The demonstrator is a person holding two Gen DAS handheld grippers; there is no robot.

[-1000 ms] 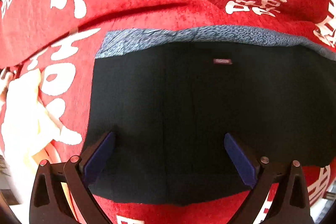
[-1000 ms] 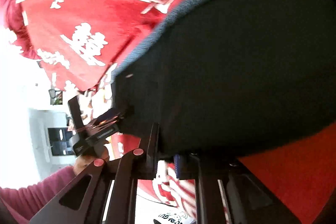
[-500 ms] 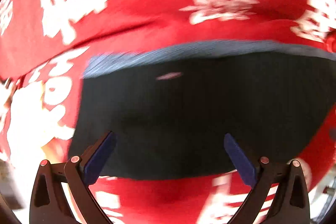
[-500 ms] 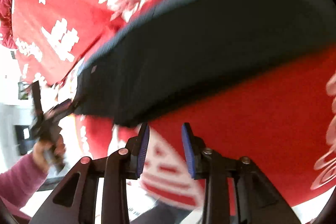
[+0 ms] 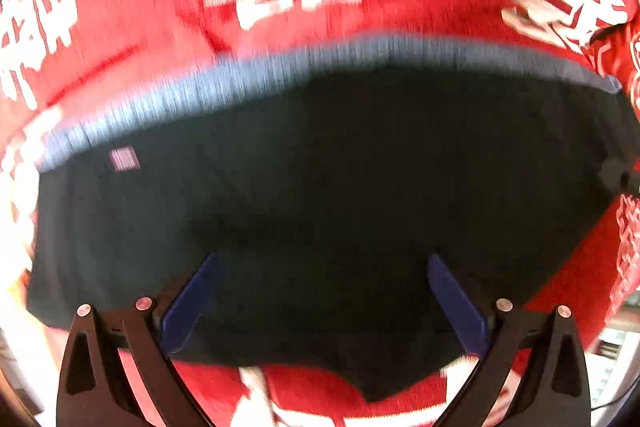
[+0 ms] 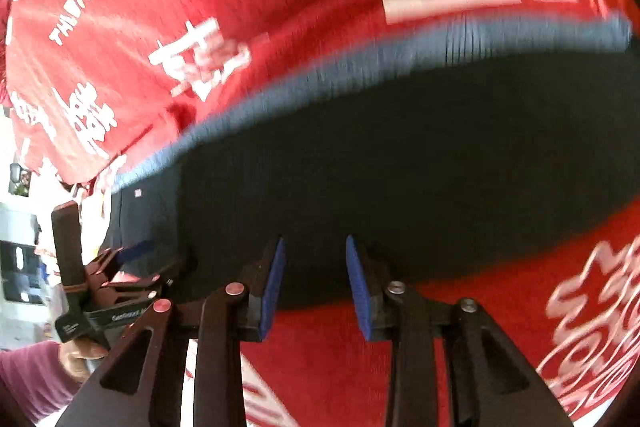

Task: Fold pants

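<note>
Two claws above one pair of dark pants (image 5: 340,187), laid flat on a red cloth (image 5: 160,7) printed with white characters

Pants folded into a broad dark slab, grey-blue waistband (image 5: 248,79) along the far edge, small pink label (image 5: 124,159) just inside that band near the left end in the left wrist view

Left claw (image 5: 320,303) pointing steeply down over the near half of the pants, blue pads (image 5: 188,307) spread wide, nothing pinched between them, only dark fabric showing through the gap; whether the tips touch the cloth cannot be told

Right claw (image 6: 316,283) over the near edge of the pants, blue pads (image 6: 274,283) part-way apart with a clear gap, gripping nothing, pants edge lying beyond the tips and red cloth below them

Seen from the right wrist view, left claw (image 6: 132,263) at the left end of the pants, near the label (image 6: 138,192), carried by a hand (image 6: 80,355) in a pink-purple sleeve (image 6: 28,375); its spread cannot be judged from that angle

Both views streaked with blur, waistband ribbing smeared sideways

Beyond the cloth's left edge, bright washed-out room, details too blurred to tell
</note>
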